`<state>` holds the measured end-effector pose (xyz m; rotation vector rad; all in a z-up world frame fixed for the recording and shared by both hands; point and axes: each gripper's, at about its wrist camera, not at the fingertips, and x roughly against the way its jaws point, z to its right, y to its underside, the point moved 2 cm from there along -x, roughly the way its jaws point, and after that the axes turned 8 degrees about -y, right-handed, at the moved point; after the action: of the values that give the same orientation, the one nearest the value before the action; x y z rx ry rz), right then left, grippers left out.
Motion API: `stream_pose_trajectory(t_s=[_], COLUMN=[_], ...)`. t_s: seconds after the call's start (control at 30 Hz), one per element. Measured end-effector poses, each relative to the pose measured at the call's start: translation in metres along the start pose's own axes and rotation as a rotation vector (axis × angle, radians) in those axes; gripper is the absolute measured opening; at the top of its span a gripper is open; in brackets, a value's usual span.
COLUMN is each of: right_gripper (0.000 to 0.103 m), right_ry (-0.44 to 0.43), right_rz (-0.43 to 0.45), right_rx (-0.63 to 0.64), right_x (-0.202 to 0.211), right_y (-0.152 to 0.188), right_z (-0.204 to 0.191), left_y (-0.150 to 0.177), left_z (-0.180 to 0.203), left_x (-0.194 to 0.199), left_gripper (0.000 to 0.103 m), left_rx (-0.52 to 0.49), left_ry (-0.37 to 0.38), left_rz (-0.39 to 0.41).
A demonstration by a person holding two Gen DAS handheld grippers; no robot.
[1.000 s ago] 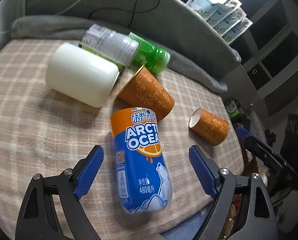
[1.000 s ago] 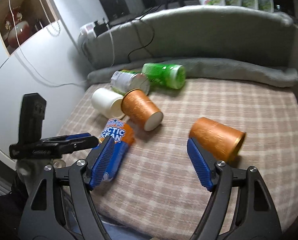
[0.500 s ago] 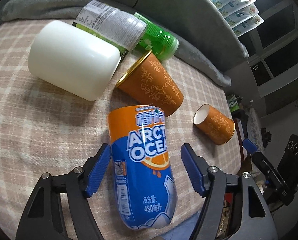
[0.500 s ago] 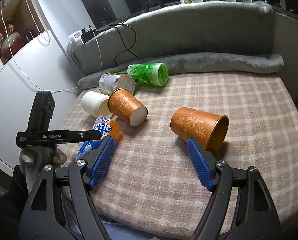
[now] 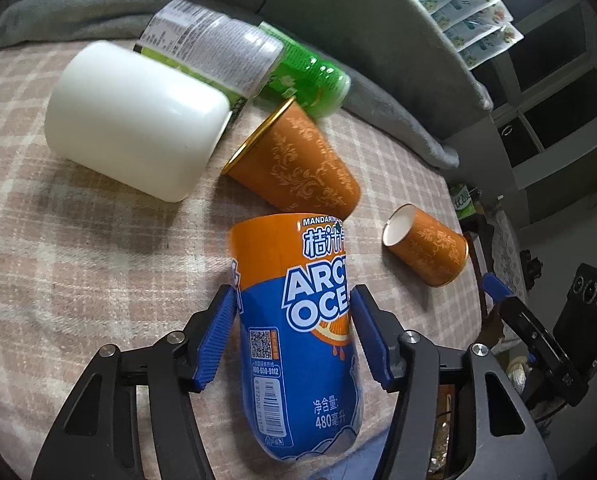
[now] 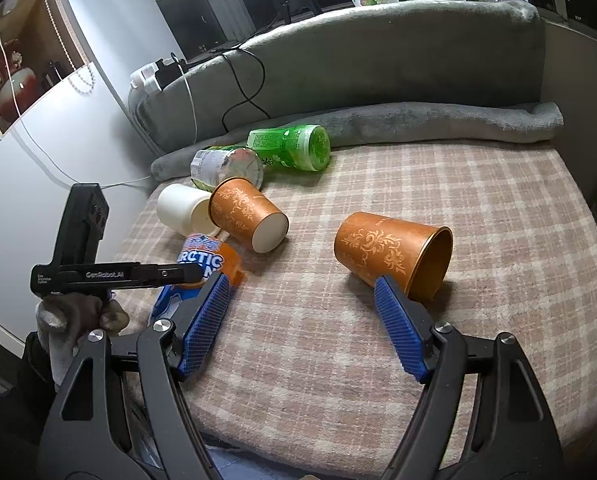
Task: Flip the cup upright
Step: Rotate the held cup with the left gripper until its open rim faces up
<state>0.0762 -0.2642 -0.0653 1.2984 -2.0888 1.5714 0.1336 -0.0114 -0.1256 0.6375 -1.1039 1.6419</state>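
A: Surface?
B: Checked blanket (image 6: 478, 208) over a cushion, grey rolled throw (image 6: 438, 124) along the back edge.
A: Biggest items first.
B: White jar (image 5: 138, 120) on its side near the back-left corner, clear-label bottle (image 5: 214, 48) and green bottle (image 5: 302, 80) lying behind it against the throw. Arctic Ocean cup (image 5: 294, 320), orange and blue, is at the front-left edge.
A: Left gripper (image 5: 292, 336)?
B: Blue pads touching both sides of the Arctic Ocean cup, clamped on it. Cup looks tilted; can't tell if its base is touching the blanket.
A: Paper cups?
B: Two orange patterned ones, both on their sides. One (image 6: 246, 212) just beside the white jar, base toward front. Other (image 6: 394, 252) mid-blanket, mouth facing the right edge.
A: Right gripper (image 6: 304, 326)?
B: Jaws wide apart, holding nothing. Right pad tip sits just in front of that second cup's rim; contact unclear.
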Motion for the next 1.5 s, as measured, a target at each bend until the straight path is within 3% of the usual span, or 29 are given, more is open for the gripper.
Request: stream_pose_trajectory(t_s=[0.4, 0.73, 1.2, 1.5], right_gripper=[0.078, 0.078, 0.078, 0.078], right_ry=[0.003, 0.018, 0.023, 0.023], right_rz=[0.006, 0.013, 0.016, 0.020], right_rx=[-0.003, -0.015, -0.026, -0.029], right_x=[0.000, 0.003, 0.003, 0.003], right_y=[0.000, 0.001, 0.001, 0.000], right_z=[0.001, 0.002, 0.007, 0.009], left_y=[0.009, 0.011, 0.018, 0.022], left_z=[0.030, 0.049, 0.065, 0.067], left_x=[0.029, 0.036, 0.035, 0.034], left_gripper=[0.058, 0.057, 0.057, 0.057], left_rx=[-0.115, -0.185, -0.270, -0.286], left_ry=[-0.089, -0.154, -0.257, -0.268], left_rz=[0.168, 0.259, 0.350, 0.363])
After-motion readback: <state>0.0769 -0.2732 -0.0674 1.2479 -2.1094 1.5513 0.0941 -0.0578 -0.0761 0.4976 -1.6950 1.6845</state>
